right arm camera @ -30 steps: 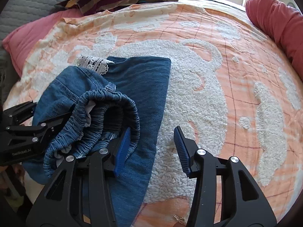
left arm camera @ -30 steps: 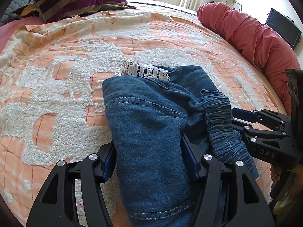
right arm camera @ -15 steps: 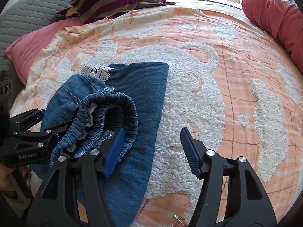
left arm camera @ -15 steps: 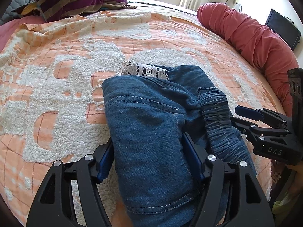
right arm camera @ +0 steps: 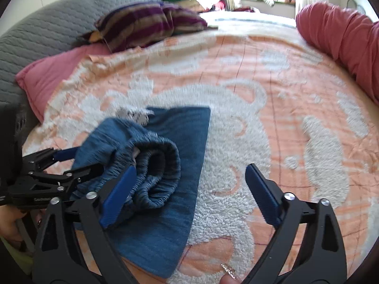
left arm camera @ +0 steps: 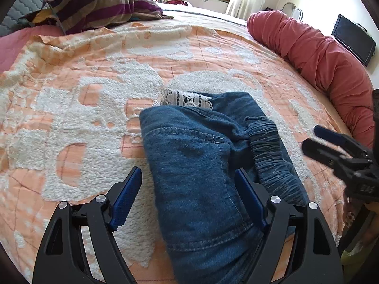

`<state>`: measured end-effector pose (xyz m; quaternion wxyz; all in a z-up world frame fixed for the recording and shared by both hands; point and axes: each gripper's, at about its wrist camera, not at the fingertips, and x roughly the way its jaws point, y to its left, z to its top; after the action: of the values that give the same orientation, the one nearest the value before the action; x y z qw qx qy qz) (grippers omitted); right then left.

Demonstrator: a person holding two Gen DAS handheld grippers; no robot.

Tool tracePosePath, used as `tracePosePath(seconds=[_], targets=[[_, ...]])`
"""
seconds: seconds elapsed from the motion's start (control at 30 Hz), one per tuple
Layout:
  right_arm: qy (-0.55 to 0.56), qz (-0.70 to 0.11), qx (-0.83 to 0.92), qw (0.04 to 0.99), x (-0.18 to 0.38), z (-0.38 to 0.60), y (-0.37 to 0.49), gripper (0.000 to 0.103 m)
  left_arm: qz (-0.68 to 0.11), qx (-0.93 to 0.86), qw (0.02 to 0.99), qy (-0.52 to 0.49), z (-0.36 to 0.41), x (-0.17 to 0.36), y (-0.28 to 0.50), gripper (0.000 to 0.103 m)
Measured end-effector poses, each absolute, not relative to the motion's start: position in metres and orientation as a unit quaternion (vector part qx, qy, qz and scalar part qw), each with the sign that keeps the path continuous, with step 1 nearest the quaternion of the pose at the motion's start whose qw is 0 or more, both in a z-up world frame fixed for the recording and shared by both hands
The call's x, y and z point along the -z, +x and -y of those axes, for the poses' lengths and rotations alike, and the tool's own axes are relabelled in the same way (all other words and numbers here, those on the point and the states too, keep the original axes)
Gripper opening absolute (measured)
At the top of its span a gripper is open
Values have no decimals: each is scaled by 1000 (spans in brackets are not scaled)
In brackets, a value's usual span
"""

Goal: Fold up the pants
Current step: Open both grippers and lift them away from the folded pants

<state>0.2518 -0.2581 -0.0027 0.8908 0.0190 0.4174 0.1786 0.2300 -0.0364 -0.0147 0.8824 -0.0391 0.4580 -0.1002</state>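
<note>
Blue denim pants [left arm camera: 194, 165] lie folded in a bundle on the orange and white bedspread [left arm camera: 94, 118]. Their gathered elastic waistband [left arm camera: 267, 156] bulges on the right, and a white lace trim [left arm camera: 187, 98] peeks out at the far end. My left gripper [left arm camera: 189, 189] straddles the bundle with its jaws opening; the left pad stands clear of the cloth. My right gripper [right arm camera: 190, 189] is wide and still opening, held above the flat denim layer [right arm camera: 170, 189], its left finger beside the waistband [right arm camera: 156, 165]. It grips nothing. Each gripper shows in the other's view: right gripper [left arm camera: 331, 146], left gripper [right arm camera: 66, 165].
A long red bolster [left arm camera: 319, 54] runs along the bed's right edge. A striped pillow [left arm camera: 94, 4] and a pink pillow [right arm camera: 47, 75] lie at the head, against a grey quilted headboard [right arm camera: 47, 35]. A dark screen [left arm camera: 353, 37] stands beyond the bolster.
Both pairs of jaws have spread wider. The left pads have come off the denim they were squeezing. The right gripper has lifted and drawn back from the waistband.
</note>
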Motion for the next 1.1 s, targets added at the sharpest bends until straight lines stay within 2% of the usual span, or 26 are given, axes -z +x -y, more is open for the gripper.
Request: tracePosePath(seconds=[0.07,0.1,0.5,0.8,1.1], targets=[[22,-395,-178,901,-8,261,246,94,-454,94,885,-37,34,9,226,97],[25,-382,-178,906,-13,263,242,94,-449,91,888,-37,32,6,222,98],[8,-293,-169,941,-51,262,197,94,-401,73,913,-29,25,-29,178,99],[10,-263,-162,951,-59,263,149,94,-370,70,926,-36,22,-45,133,99],[16,-272,-153,950,-54,266,118,94,-383,69,921,-33,21,-32,91,99]])
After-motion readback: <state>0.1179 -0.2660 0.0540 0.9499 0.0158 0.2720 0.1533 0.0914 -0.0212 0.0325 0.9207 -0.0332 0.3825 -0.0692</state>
